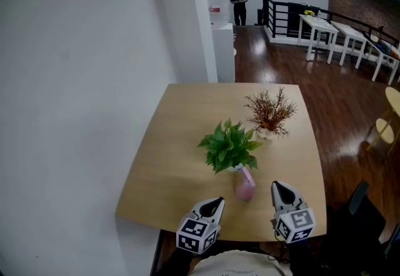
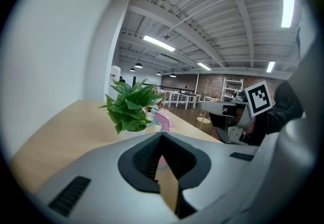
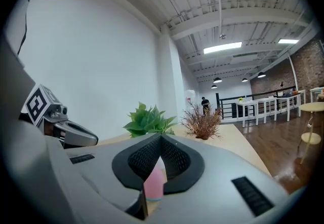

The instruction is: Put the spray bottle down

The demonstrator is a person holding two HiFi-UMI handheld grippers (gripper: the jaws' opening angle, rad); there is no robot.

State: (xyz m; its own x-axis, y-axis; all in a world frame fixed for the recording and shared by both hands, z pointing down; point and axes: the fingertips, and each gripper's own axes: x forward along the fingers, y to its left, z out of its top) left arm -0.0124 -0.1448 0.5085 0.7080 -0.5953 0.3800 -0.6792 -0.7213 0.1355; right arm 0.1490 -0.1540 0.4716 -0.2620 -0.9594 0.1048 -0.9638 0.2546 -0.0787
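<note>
The pink spray bottle (image 1: 245, 184) stands upright on the wooden table (image 1: 181, 125), just in front of the green potted plant (image 1: 229, 145). My left gripper (image 1: 217, 201) is at the table's near edge, left of the bottle and apart from it, jaws shut and empty. My right gripper (image 1: 277, 186) is to the bottle's right, also clear of it and shut on nothing. In the left gripper view the bottle (image 2: 164, 119) shows beyond the closed left gripper (image 2: 162, 135). In the right gripper view a pink patch of the bottle (image 3: 153, 185) shows through the hollow below the closed right gripper (image 3: 161, 138).
A dried brown plant (image 1: 270, 112) in a small pot stands behind and right of the green one. A white wall (image 1: 75, 81) runs along the table's left side. Far back are a white pillar (image 1: 224, 50), a standing person (image 1: 239, 5), white tables (image 1: 331, 31) and a round stool (image 1: 382, 132).
</note>
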